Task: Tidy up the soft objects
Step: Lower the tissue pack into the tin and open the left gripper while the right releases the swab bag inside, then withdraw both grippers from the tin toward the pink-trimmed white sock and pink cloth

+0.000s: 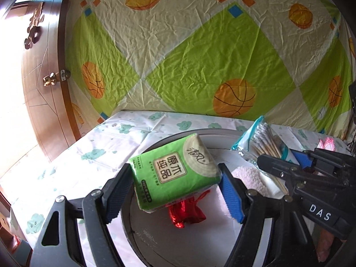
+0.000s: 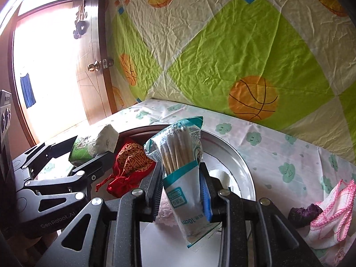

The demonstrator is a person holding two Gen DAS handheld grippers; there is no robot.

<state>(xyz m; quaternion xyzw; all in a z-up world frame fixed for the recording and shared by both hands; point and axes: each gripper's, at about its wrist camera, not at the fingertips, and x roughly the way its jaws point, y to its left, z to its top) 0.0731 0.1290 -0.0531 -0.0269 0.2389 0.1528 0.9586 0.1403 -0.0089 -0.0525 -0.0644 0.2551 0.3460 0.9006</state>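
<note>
My left gripper is shut on a green tissue pack and holds it tilted above a round metal tray. A red drawstring pouch lies in the tray under the pack; it also shows in the right wrist view. My right gripper is shut on a bag of cotton swabs, held upright over the tray. The right gripper and its bag show in the left wrist view. A fluffy pale pink cloth lies in the tray beneath them.
The tray sits on a table with a white cloud-print cloth. A pink-edged white cloth and a dark purple object lie on the table at the right. A green patterned sheet hangs behind. A wooden door stands at the left.
</note>
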